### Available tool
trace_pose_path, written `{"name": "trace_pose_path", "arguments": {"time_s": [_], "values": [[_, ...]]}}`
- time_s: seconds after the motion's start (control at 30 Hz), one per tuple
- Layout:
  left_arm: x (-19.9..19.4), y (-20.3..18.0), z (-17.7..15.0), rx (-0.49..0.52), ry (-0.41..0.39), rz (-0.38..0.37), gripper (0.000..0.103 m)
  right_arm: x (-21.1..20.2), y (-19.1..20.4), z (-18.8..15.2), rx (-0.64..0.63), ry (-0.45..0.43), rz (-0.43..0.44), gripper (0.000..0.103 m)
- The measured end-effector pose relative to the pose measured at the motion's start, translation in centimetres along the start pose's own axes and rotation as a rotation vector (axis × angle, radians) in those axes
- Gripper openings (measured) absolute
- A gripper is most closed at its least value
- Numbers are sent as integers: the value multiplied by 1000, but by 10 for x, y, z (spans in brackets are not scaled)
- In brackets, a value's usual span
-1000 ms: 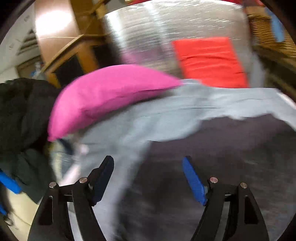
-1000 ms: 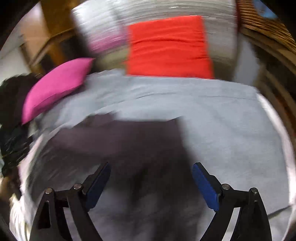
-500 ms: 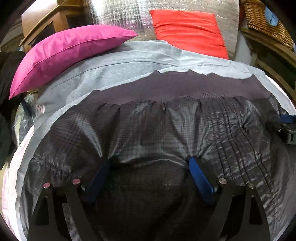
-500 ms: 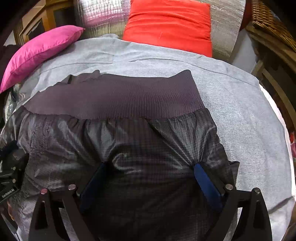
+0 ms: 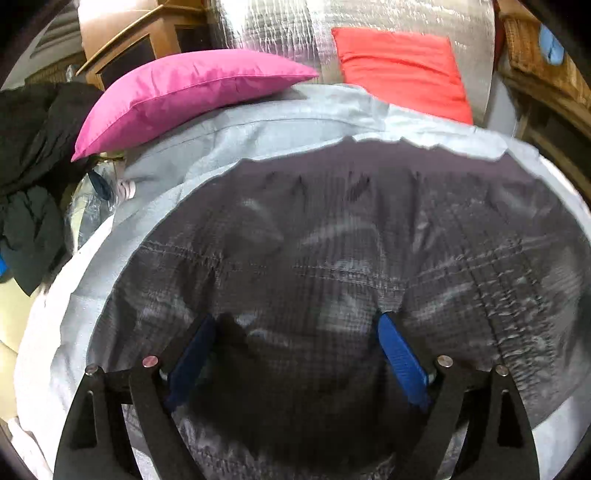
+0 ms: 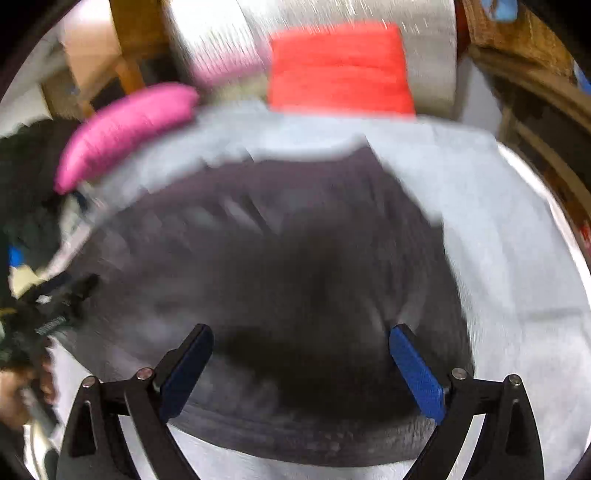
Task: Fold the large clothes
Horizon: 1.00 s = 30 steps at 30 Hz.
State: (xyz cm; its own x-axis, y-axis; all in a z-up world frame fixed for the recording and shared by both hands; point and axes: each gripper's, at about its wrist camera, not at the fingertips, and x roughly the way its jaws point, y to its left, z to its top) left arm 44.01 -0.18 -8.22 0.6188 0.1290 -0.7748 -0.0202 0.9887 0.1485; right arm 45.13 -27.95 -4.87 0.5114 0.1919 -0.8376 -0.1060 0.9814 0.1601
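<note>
Your right wrist view was smeared w/ motion blur, so fabric detail there couldn't be read; the left view was sharper. The near hem of the dark jacket ran under both rigs and off the bottom of each frame, so its full outline wasn't visible. At the left edge of the right view, part of your left gripper and a bit of hand showed, too blurred to make out more.

The jacket was a dark grey, slightly shiny ripstop w/ a fine grid weave, stitched seams and puckered gathers, plus a matte band along its far edge. It lay spread on a light grey sheet covering a bed. Your left gripper had its jaws spread wide, blue pads down against the jacket, nothing pinched between them. Your right gripper also had jaws wide apart over the jacket, not clamped on anything.

Beyond: a magenta pillow at far left on the sheet, a red cushion against a silver quilted foil panel, black clothing heaped at left, wooden furniture behind, wicker at right.
</note>
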Motion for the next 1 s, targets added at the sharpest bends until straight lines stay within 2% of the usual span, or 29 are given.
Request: {"name": "trace_pose_path", "arguments": {"time_s": [0.07,0.13,0.17,0.23,0.3,0.37,0.43,0.57,0.67,0.7,0.73,0.77,0.8,0.83,0.87,1.0], "values": [[-12,-2,6,-5,-18,17,90,-2,-10,-1,45,-10,17,98],[-28,-4,12,-21,-71,-3,90,-25,-25,7,128,-55,105,98],[-38,-8,16,-21,-101,-28,90,-38,-34,11,149,-92,129,98],[-50,-22,19,-11,-131,-82,90,-52,-58,18,188,-130,118,98],[-55,-41,19,16,-139,-144,90,-52,-91,19,270,-124,130,98],[-56,-60,14,50,-138,-178,90,-40,-131,7,404,-62,193,98],[-48,-79,10,89,-119,-175,90,-26,-153,2,458,-25,265,98],[-20,-93,3,99,-31,-178,91,-18,-156,6,444,-31,355,98],[-14,-89,0,75,-22,-191,92,-6,-147,15,413,-10,362,96],[-12,-89,-1,75,-21,-189,92,1,-142,18,407,7,368,92],[-14,-91,-3,78,-22,-185,93,6,-140,19,403,20,371,79],[-13,-92,-4,84,-25,-180,93,10,-137,20,396,30,375,55],[-13,-93,-5,88,-25,-174,93,19,-134,21,389,55,345,39],[-13,-94,-5,88,-24,-171,94,26,-130,21,388,78,339,28],[-12,-96,-5,87,-21,-167,94,30,-128,21,379,85,326,24],[-16,-93,1,79,-2,-162,94,14,-118,24,337,58,223,23]]}}
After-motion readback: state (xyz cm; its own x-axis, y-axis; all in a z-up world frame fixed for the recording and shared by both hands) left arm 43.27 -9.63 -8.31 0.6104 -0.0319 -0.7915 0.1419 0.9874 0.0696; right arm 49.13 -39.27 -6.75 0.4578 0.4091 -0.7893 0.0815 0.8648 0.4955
